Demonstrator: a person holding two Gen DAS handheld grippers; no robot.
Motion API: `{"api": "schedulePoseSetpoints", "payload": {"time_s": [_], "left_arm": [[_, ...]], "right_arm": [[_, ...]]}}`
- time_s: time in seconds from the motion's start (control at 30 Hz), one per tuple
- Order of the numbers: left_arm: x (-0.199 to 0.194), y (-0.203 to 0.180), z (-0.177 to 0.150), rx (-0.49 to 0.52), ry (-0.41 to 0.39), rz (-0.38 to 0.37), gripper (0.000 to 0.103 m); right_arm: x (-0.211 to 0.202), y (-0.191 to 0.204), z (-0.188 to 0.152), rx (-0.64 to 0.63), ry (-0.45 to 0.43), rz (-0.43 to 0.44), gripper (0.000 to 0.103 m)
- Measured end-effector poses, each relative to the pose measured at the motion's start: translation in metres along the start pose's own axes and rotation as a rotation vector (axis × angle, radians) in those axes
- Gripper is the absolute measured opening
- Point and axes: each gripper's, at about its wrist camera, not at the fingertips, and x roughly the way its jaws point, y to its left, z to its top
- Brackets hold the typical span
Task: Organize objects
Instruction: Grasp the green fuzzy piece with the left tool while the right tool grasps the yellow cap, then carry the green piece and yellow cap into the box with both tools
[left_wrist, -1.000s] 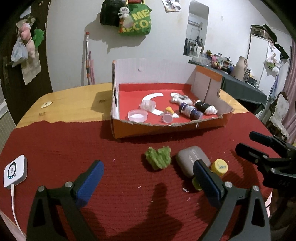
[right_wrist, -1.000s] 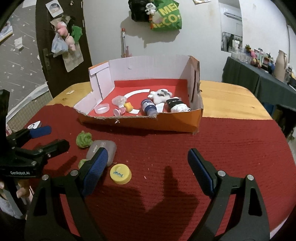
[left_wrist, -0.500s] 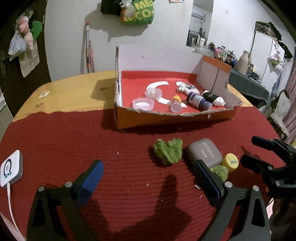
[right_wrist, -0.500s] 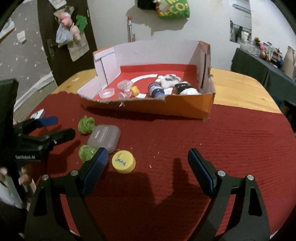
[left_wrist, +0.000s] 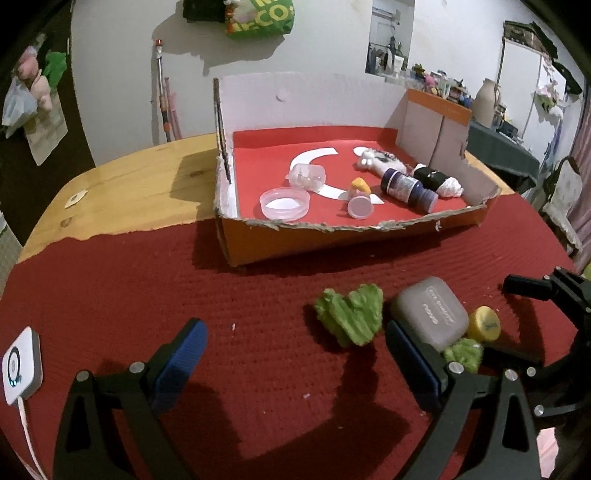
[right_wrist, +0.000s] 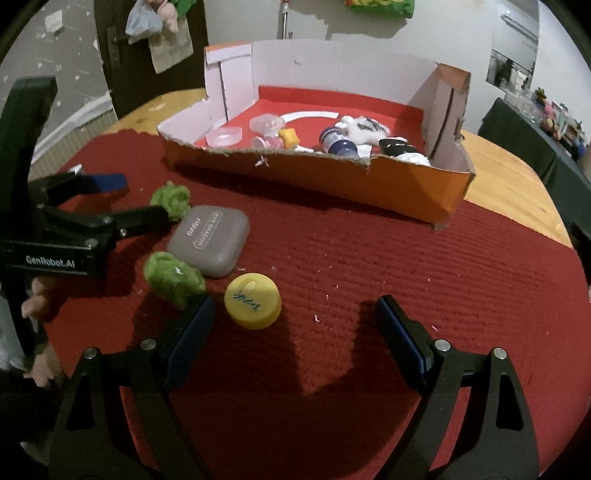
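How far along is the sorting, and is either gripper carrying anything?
Several items already lie in the cardboard box. Nothing is in hand: left gripper and right gripper are open and empty. Left on the cloth: grey case, yellow cap, two green tufts.

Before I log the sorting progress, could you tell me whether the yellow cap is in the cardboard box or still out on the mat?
Out. The yellow cap lies on the red mat, in front of the cardboard box.

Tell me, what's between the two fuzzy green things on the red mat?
The grey case lies partly between the two green fuzzy pieces, a little to their right; beside it there is bare red mat. The right wrist view shows it best.
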Motion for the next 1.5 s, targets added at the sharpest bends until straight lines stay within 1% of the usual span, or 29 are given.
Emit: {"api": "schedulePoseSetpoints", "payload": {"time_s": [0.2, 0.3, 0.4, 0.57, 0.7, 0.8, 0.87, 0.97, 1.03, 1.07, 1.1, 1.13, 1.17, 1.2, 1.23, 1.33, 1.4, 1.5], "left_arm": [[0.008, 0.001, 0.004, 0.004, 0.019, -0.011, 0.099], [0.011, 0.000, 0.005, 0.010, 0.022, -0.014, 0.099], [0.012, 0.000, 0.005, 0.011, 0.025, -0.019, 0.099], [0.015, -0.003, 0.005, 0.028, 0.024, -0.019, 0.095], [0.015, -0.005, 0.006, 0.040, 0.017, -0.029, 0.089], [0.016, -0.007, 0.006, 0.047, 0.014, -0.033, 0.087], [0.016, -0.009, 0.007, 0.057, 0.011, -0.036, 0.084], [0.015, -0.011, 0.007, 0.064, 0.007, -0.047, 0.078], [0.015, -0.012, 0.007, 0.068, 0.004, -0.057, 0.071], [0.014, -0.013, 0.007, 0.070, 0.003, -0.064, 0.068], [0.014, -0.013, 0.007, 0.070, 0.000, -0.069, 0.063], [0.013, -0.014, 0.006, 0.071, -0.005, -0.073, 0.054], [0.012, -0.014, 0.006, 0.073, -0.007, -0.081, 0.049], [0.011, -0.015, 0.006, 0.074, -0.008, -0.095, 0.039], [0.010, -0.016, 0.005, 0.072, -0.008, -0.105, 0.038], [0.007, -0.017, 0.005, 0.065, -0.013, -0.109, 0.037], [0.002, -0.018, 0.005, 0.061, -0.017, -0.123, 0.037], [-0.007, -0.019, 0.005, 0.060, -0.037, -0.132, 0.037]], "right_arm": [[0.002, -0.012, 0.005, 0.024, -0.002, -0.052, 0.088], [0.003, -0.022, 0.007, 0.056, 0.005, -0.061, 0.088], [0.003, -0.025, 0.008, 0.071, -0.002, -0.051, 0.088], [0.003, -0.020, 0.007, 0.047, -0.015, -0.053, 0.088], [0.005, -0.018, 0.006, 0.040, -0.020, -0.038, 0.088], [0.005, -0.018, 0.007, 0.038, -0.024, -0.030, 0.086], [0.005, -0.017, 0.007, 0.037, -0.025, -0.021, 0.084], [0.005, -0.014, 0.007, 0.026, -0.030, -0.014, 0.076], [0.004, -0.012, 0.007, 0.020, -0.034, -0.008, 0.068], [0.004, -0.011, 0.007, 0.019, -0.036, -0.003, 0.066], [0.003, -0.010, 0.006, 0.018, -0.043, 0.002, 0.058], [0.002, -0.009, 0.006, 0.018, -0.048, 0.007, 0.048], [0.001, -0.009, 0.005, 0.017, -0.050, 0.017, 0.044], [0.000, -0.007, 0.004, 0.013, -0.052, 0.032, 0.037], [-0.001, -0.006, 0.003, 0.013, -0.054, 0.042, 0.029], [-0.004, -0.004, 0.002, 0.015, -0.061, 0.053, 0.029], [-0.009, -0.006, 0.004, 0.034, -0.069, 0.083, 0.029], [-0.020, -0.007, 0.008, 0.034, -0.100, 0.078, 0.029]]}}
